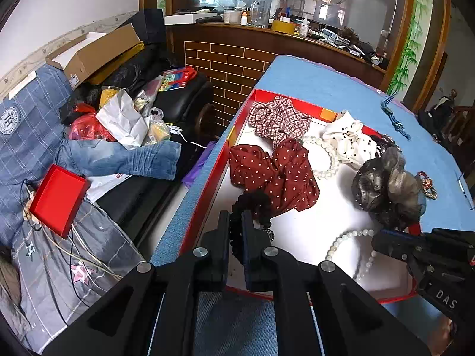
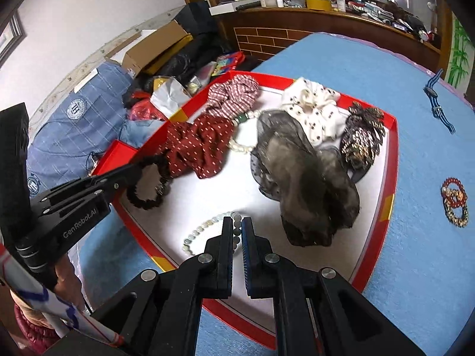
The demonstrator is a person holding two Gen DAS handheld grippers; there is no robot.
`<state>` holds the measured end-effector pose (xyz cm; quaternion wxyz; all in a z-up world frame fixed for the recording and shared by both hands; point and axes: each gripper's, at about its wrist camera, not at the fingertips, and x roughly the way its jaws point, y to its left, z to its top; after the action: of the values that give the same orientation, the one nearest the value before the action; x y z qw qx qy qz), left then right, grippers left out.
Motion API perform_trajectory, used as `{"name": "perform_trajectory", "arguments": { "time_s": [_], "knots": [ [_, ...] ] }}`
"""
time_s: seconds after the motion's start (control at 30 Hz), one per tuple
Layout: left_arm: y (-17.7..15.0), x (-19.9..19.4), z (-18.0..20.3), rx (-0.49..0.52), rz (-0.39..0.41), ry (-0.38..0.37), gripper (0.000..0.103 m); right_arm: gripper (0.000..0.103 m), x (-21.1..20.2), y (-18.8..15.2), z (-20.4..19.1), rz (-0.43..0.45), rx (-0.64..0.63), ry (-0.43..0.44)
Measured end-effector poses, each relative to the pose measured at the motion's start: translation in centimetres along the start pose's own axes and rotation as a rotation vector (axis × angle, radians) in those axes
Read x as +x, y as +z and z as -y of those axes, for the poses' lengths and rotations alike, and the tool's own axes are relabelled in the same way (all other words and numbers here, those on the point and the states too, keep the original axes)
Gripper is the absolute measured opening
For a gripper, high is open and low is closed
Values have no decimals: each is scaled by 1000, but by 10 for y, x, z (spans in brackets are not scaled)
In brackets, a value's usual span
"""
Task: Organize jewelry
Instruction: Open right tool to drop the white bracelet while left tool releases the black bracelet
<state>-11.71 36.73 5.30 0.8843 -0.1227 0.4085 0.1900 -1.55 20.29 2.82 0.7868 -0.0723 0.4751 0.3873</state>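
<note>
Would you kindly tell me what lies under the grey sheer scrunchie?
The grey sheer scrunchie overlaps the white dotted scrunchie and a dark sequined piece; anything directly beneath is hidden.

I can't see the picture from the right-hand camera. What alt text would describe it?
The right gripper, fingers closed on a pale bead bracelet, reaches into a red-rimmed tray of fabric scrunchies on a blue cloth. At the left, the left gripper grips a black bead bracelet.
</note>
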Motion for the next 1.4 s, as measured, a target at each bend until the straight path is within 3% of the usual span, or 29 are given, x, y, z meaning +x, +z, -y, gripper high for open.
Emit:
{"name": "perform_trajectory", "arguments": {
  "time_s": [0.33, 0.83, 0.93, 1.0, 1.4],
  "knots": [
    [-6, 1, 16, 69, 62, 116, 7, 7, 4, -10, 8, -26, 8, -6],
    [-6, -7, 23, 93, 110, 158, 8, 9, -14, -14, 13, -3, 20, 11],
    [-6, -11, 25, 102, 126, 174, 13, 10, -21, -14, 14, 11, 25, 14],
    [-6, -14, 27, 107, 140, 178, 23, 12, -25, -14, 14, 18, 27, 14],
    [-6, -30, 38, 143, 195, 213, 25, 13, -39, -17, 22, 43, 59, 23]
  ]
}}
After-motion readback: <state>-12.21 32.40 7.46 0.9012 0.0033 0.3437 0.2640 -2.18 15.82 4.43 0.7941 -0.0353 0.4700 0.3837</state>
